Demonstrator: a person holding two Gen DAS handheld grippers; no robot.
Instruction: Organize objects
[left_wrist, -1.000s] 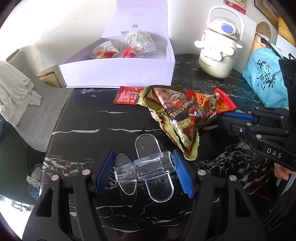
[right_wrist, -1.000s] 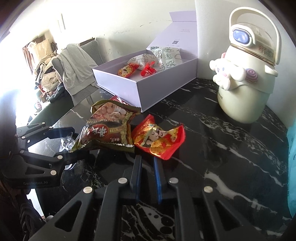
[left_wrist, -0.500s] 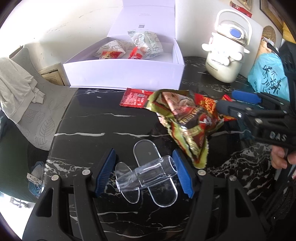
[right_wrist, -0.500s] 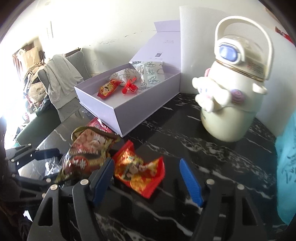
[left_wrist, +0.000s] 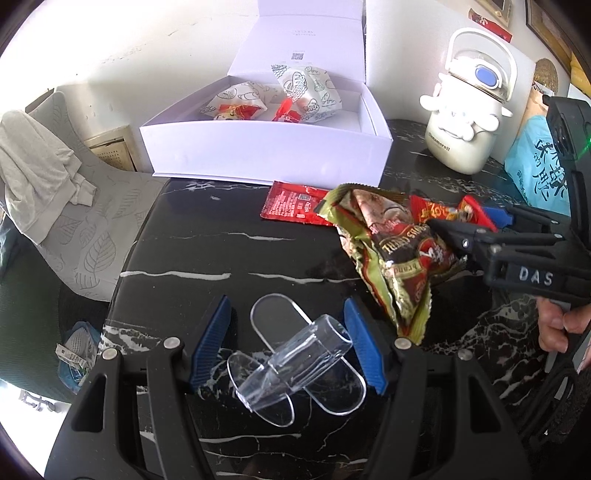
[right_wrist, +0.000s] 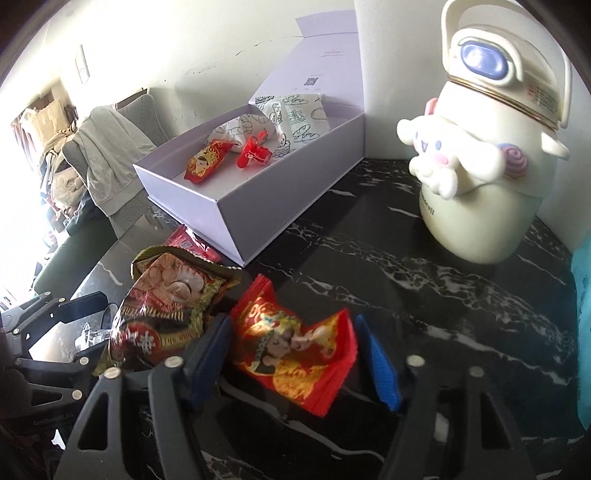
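A white open box (left_wrist: 266, 147) at the back of the black marble table holds several wrapped snacks; it also shows in the right wrist view (right_wrist: 258, 206). My left gripper (left_wrist: 288, 349) is open, its blue pads on either side of a clear plastic holder (left_wrist: 295, 362) that lies on the table. My right gripper (right_wrist: 293, 363) is open around a red snack packet (right_wrist: 295, 354) lying flat. A green-brown snack bag (left_wrist: 391, 251) lies just left of the red snack packet, also seen in the right wrist view (right_wrist: 162, 314). A small red sachet (left_wrist: 291, 203) lies in front of the box.
A cream cartoon kettle (right_wrist: 484, 155) stands at the back right, also in the left wrist view (left_wrist: 465, 125). A blue bag (left_wrist: 539, 177) sits at the far right. A chair with grey clothing (left_wrist: 40, 170) stands left of the table (left_wrist: 207, 258).
My right gripper opened from shut and moved forward, so its fingers now sit on either side of the red snack packet. My left gripper stayed open around the clear holder.
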